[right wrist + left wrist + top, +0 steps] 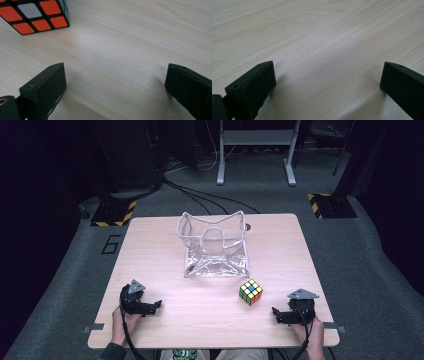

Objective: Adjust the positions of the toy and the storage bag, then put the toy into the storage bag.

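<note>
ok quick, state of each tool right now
left tool: open, holding nothing, over bare table.
right tool: open, holding nothing, the puzzle cube lies ahead of it, untouched.

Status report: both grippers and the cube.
Left gripper open, empty. Right gripper open, empty. Cube on table, untouched, beside clear bag. Path unobstructed.

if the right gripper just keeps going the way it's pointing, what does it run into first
Probably nothing at once. The right gripper, jaws open, points across bare table. In the right gripper view the puzzle cube sits left of its line, so it would likely pass beside it, though depth is unclear.
</note>
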A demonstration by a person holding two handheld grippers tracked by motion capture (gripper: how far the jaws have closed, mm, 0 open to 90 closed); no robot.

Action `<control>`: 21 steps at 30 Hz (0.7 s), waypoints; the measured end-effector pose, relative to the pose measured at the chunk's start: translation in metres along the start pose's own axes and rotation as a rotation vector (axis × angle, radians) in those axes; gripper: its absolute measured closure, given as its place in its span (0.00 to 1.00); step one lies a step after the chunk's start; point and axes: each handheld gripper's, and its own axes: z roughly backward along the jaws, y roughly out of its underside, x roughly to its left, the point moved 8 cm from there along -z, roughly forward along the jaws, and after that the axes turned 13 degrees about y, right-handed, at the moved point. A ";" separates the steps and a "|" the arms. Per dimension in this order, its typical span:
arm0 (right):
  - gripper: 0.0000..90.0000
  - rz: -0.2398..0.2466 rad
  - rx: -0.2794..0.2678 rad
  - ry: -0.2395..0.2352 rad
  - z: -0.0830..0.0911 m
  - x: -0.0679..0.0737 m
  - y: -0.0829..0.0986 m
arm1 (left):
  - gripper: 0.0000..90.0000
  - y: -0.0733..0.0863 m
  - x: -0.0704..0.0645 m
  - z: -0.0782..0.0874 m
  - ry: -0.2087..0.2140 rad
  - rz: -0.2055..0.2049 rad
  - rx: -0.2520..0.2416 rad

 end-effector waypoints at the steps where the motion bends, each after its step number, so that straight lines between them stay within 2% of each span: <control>1: 0.03 0.000 -0.002 0.000 0.000 0.000 0.000 | 0.00 0.000 0.000 0.000 -0.001 0.001 0.000; 13: 0.02 0.006 -0.009 0.009 0.001 0.000 0.001 | 0.00 0.000 0.000 -0.001 -0.012 0.013 0.000; 16: 0.00 -0.005 -0.006 0.033 -0.001 -0.001 0.000 | 0.00 -0.001 0.001 -0.001 -0.016 0.014 -0.003; 21: 0.00 0.001 -0.005 0.042 0.000 0.000 0.000 | 0.00 -0.001 0.001 -0.001 -0.019 0.012 -0.003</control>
